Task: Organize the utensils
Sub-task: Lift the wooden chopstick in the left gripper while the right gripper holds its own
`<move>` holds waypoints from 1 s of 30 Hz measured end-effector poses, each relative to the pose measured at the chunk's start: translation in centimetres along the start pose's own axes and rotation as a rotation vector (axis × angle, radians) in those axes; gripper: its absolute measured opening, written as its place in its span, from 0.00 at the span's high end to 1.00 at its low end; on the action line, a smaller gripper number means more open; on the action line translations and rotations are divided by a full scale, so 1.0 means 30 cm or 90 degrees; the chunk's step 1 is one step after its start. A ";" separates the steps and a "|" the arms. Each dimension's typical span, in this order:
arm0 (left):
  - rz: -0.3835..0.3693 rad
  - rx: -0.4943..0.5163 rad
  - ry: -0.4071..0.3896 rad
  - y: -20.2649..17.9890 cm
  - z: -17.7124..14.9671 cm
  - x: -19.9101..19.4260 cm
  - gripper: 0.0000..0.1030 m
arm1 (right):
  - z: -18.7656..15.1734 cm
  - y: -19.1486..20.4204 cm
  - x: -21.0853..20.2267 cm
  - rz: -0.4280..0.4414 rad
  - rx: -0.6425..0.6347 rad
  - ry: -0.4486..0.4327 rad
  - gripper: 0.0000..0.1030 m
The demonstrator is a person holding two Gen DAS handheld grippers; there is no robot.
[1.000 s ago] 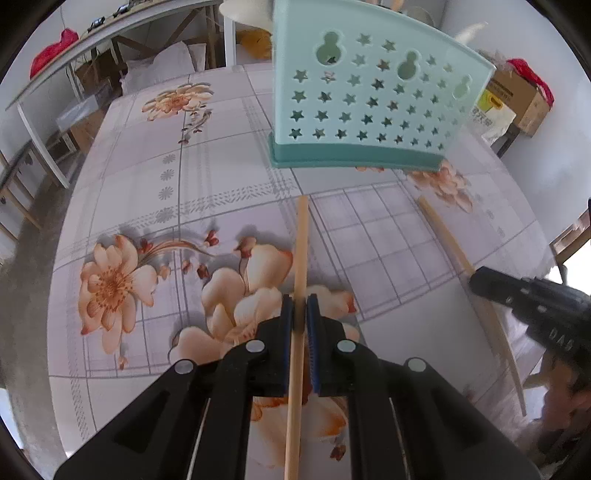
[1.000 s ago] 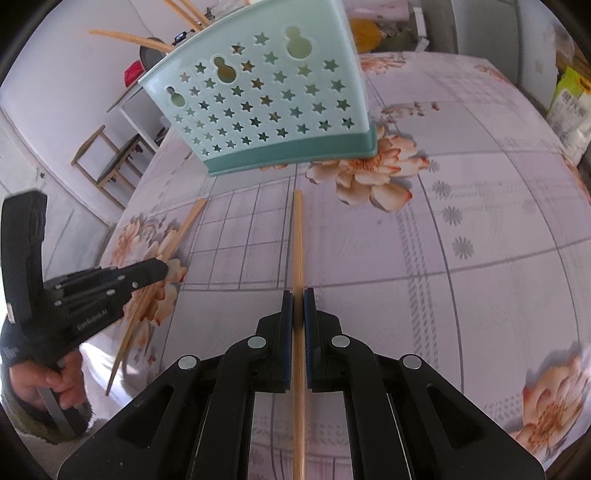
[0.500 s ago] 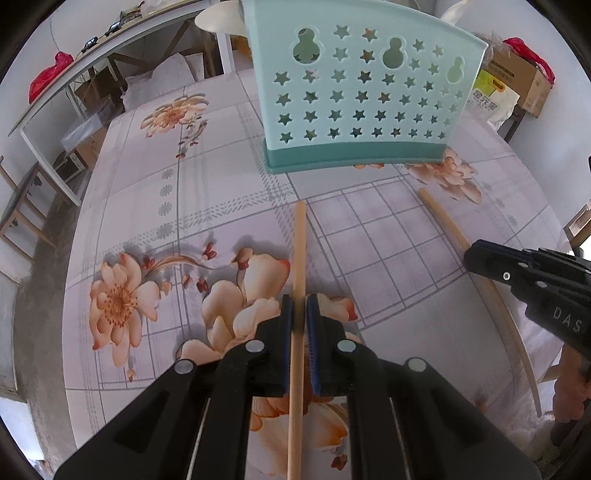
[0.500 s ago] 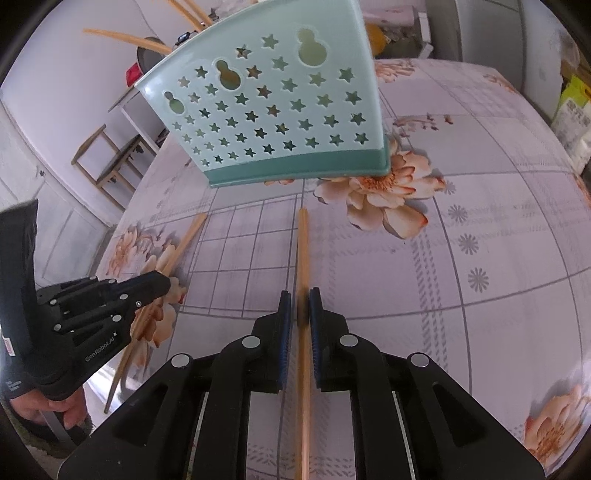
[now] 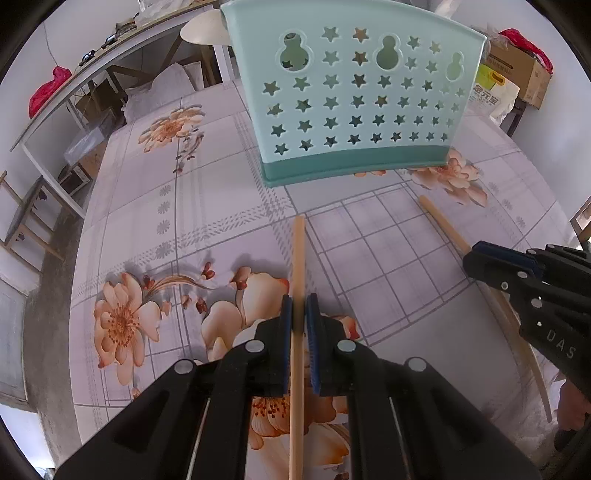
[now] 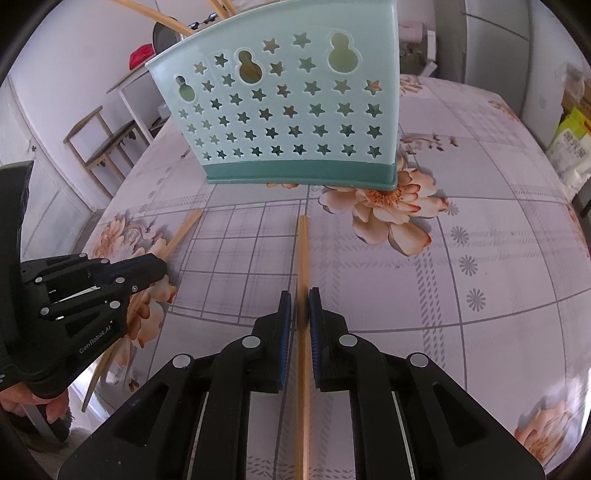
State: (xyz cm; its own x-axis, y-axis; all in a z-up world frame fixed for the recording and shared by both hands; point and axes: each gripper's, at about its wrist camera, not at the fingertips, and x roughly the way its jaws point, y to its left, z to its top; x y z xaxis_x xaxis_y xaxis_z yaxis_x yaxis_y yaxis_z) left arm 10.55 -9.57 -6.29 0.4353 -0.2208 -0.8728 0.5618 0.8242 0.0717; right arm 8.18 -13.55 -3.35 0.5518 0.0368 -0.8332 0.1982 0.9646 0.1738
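My left gripper (image 5: 298,308) is shut on a wooden chopstick (image 5: 297,258) that points ahead at the teal star-holed utensil holder (image 5: 354,99). My right gripper (image 6: 299,304) is shut on a second wooden chopstick (image 6: 303,254), also pointing at the holder (image 6: 288,110). Each gripper shows in the other's view: the right one (image 5: 491,266) at the right edge with its chopstick (image 5: 443,225), the left one (image 6: 147,266) at the left with its chopstick (image 6: 183,230). Several chopsticks (image 6: 147,11) stick out of the holder's top.
The table wears a floral plastic cloth (image 5: 155,221). A white side table (image 5: 92,70), a wooden chair (image 6: 103,147) and cardboard boxes (image 5: 517,70) stand beyond the table's edges.
Both grippers have risen and drawn back a little with their chopsticks, so the holder sits lower and fuller in both views. The grips are unchanged.
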 end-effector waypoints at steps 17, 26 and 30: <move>0.010 0.011 -0.003 -0.010 -0.001 0.000 0.93 | -0.002 -0.011 -0.005 0.003 0.003 0.000 0.91; 0.009 0.012 -0.012 -0.009 0.020 0.014 0.93 | -0.003 -0.015 -0.007 0.003 0.004 -0.001 0.91; -0.008 -0.007 -0.023 0.014 0.049 0.036 0.93 | -0.002 -0.016 -0.007 0.003 0.005 -0.001 0.91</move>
State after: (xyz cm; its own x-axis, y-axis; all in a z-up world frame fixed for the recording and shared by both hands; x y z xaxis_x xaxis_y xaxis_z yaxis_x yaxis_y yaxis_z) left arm 12.27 -10.23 -6.48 0.4532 -0.2503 -0.8555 0.5603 0.8265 0.0550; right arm 7.90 -13.99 -3.28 0.5547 0.0414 -0.8310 0.2010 0.9625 0.1821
